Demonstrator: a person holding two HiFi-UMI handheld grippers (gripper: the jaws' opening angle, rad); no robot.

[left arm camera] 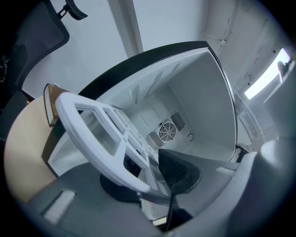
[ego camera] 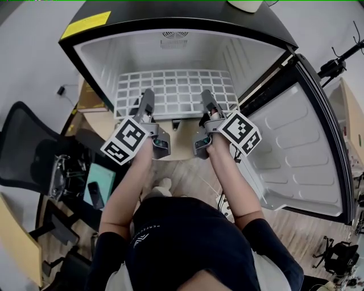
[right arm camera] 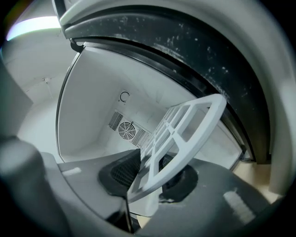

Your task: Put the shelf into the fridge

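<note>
The white grid shelf [ego camera: 176, 94] lies roughly level inside the open black fridge [ego camera: 187, 23], its far edge towards the back wall. My left gripper [ego camera: 147, 96] holds the shelf's near edge on the left and my right gripper [ego camera: 206, 95] holds it on the right. In the left gripper view the shelf rim [left arm camera: 92, 125] runs between the dark pads [left arm camera: 178, 171] of the left gripper [left arm camera: 148, 180]. The right gripper view shows the shelf [right arm camera: 185, 125] slanting between the pads [right arm camera: 122, 173] of the right gripper [right arm camera: 152, 180]. Both look shut on the rim.
The fridge door [ego camera: 307, 142] stands open at the right. A round fan vent [left arm camera: 167, 133] sits in the white back wall. A black office chair [ego camera: 34, 148] and a wooden cabinet [ego camera: 91, 96] stand left of the fridge. A cream object [ego camera: 245, 4] rests on top.
</note>
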